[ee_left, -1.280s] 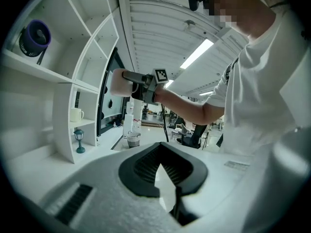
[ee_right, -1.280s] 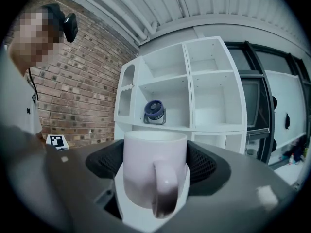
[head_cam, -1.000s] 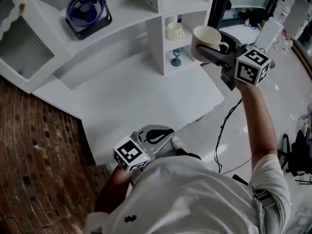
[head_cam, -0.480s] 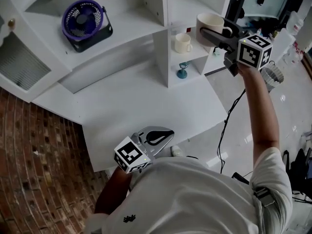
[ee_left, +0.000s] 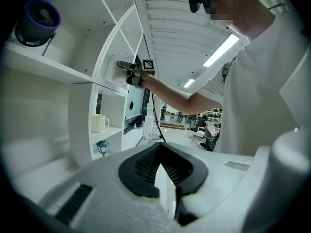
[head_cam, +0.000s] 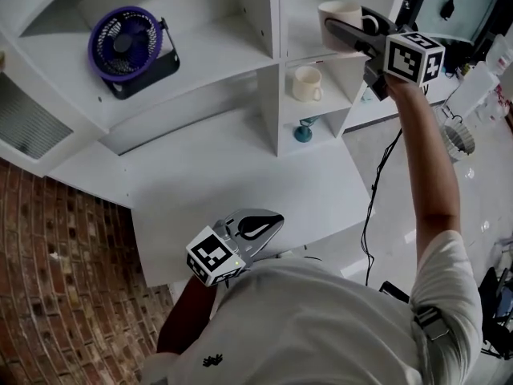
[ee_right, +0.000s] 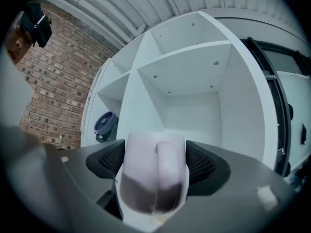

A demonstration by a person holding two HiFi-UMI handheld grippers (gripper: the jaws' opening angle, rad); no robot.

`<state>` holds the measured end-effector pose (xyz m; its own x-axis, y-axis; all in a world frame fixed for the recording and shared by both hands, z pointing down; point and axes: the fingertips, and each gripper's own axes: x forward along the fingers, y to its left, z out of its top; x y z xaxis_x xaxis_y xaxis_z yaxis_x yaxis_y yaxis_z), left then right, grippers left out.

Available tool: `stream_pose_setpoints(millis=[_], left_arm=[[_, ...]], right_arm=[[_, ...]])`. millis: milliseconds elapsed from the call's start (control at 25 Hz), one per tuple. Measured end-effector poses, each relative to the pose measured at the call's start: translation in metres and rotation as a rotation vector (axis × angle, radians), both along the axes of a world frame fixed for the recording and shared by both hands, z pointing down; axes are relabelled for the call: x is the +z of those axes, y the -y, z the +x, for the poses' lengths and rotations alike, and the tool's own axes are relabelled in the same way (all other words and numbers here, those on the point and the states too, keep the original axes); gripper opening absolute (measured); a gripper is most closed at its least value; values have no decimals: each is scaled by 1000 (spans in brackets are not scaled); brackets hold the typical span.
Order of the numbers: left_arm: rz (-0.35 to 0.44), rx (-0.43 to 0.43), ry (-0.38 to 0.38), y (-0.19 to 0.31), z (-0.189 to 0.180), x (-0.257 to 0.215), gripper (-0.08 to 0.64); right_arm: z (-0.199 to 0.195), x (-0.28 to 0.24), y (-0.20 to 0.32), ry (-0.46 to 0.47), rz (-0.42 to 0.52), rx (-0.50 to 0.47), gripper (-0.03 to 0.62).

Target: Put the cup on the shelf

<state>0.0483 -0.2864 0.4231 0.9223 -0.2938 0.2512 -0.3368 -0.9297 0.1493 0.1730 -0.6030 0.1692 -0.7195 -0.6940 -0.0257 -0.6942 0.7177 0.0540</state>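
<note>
Shelf bay (ee_right: 192,113) beyond jaw-clamped cup (ee_right: 153,174)

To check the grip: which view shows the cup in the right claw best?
The right gripper view: the cup sits between the jaws of the right claw, handle facing the camera. The head view shows it small, at the shelf; the left gripper view only a far pale shape.

Right gripper (head_cam: 343,29) grips the cup (head_cam: 337,12) at an upper compartment of the shelf (head_cam: 271,95). A second cup (head_cam: 306,83) stands in the compartment directly below.
</note>
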Motion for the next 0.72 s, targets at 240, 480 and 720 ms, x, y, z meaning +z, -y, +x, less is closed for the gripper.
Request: stream_pose_setpoints(millis=[240,480,720], left_arm=[[-3,-45,-2,24,4,1,5],[-3,-88,-6,39,4,1,5],[-5,-111,-7,45,5,3,5]], right_arm=[[-14,-12,49,4,14,-17,403],[-31,-10,89,-20,-6,-24,403],[-50,-5,118,-95,-33,-22,403]])
